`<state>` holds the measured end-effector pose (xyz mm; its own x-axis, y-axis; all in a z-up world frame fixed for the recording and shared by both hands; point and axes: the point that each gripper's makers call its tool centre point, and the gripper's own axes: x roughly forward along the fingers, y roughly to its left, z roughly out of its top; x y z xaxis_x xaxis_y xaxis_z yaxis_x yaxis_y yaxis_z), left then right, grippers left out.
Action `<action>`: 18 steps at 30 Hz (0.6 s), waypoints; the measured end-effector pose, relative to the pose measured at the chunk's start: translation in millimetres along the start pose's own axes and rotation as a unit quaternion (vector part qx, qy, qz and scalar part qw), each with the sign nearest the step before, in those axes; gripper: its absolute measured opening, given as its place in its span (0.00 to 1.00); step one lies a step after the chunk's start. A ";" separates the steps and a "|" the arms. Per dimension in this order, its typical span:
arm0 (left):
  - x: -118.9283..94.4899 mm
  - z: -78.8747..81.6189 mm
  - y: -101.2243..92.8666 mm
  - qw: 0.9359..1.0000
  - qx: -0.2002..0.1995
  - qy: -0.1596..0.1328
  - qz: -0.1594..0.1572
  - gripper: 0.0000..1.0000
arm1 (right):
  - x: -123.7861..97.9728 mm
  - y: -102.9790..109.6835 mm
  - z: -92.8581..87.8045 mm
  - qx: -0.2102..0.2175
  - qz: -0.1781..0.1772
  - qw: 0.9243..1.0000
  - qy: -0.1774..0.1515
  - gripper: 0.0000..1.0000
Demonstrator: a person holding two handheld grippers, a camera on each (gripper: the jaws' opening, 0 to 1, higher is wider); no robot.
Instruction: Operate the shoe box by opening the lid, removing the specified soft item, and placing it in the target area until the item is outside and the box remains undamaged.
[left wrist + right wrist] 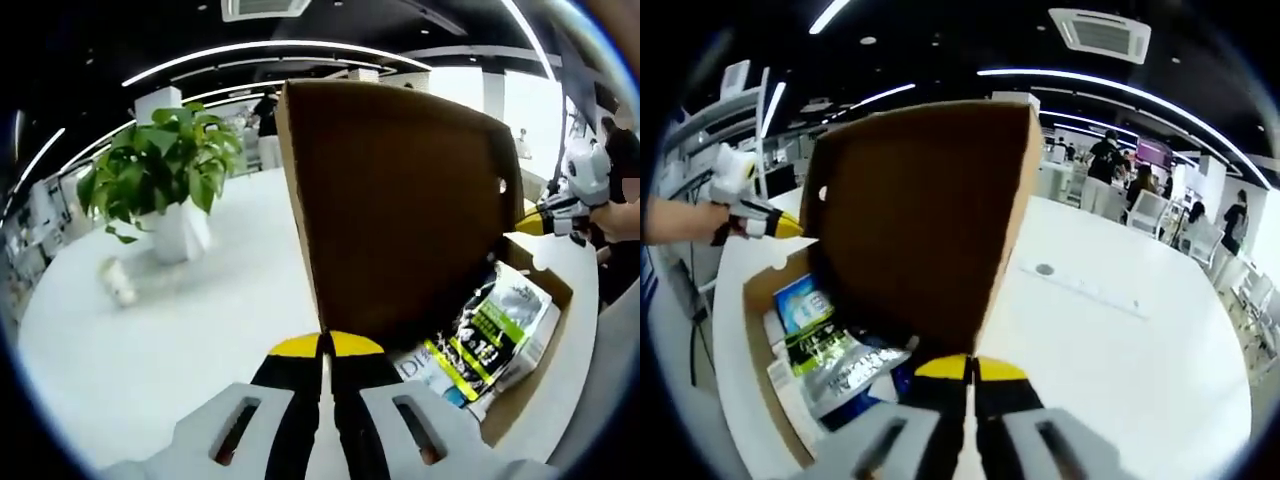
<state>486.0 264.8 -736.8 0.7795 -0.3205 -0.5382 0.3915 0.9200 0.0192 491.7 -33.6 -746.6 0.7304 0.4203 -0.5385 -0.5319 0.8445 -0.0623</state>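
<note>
Where lid (400, 200) stands raised: packet (490, 330), lettering unreadable.

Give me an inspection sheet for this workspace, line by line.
Surface: white table, mostly bare.
Job's things: cardboard shoe box open, lid raised upright; printed soft packets inside.
Clutter: potted plant on table; small white object beside it.
Grippers: left gripper and right gripper each shut on the lid's edge.
Cables: nothing seen.
Surroundings: open office, ceiling light strips, people in the background.
</note>
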 end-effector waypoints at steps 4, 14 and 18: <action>0.9 1.0 0.3 1.000 -0.003 0.000 -0.001 0.00 | 0.5 -0.4 0.1 -0.001 0.000 1.000 0.001 0.00; 2.7 5.4 1.4 1.000 -0.004 0.001 -0.003 0.00 | 0.9 -2.1 3.0 -0.002 -0.001 1.000 0.002 0.00; 3.5 6.7 2.3 1.000 -0.006 0.001 -0.004 0.00 | 0.9 -2.5 4.0 -0.003 -0.001 1.000 0.003 0.00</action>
<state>493.0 264.3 -733.0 0.7749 -0.3275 -0.5406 0.3918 0.9200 0.0044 495.4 -33.9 -743.6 0.7285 0.4171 -0.5434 -0.5335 0.8430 -0.0682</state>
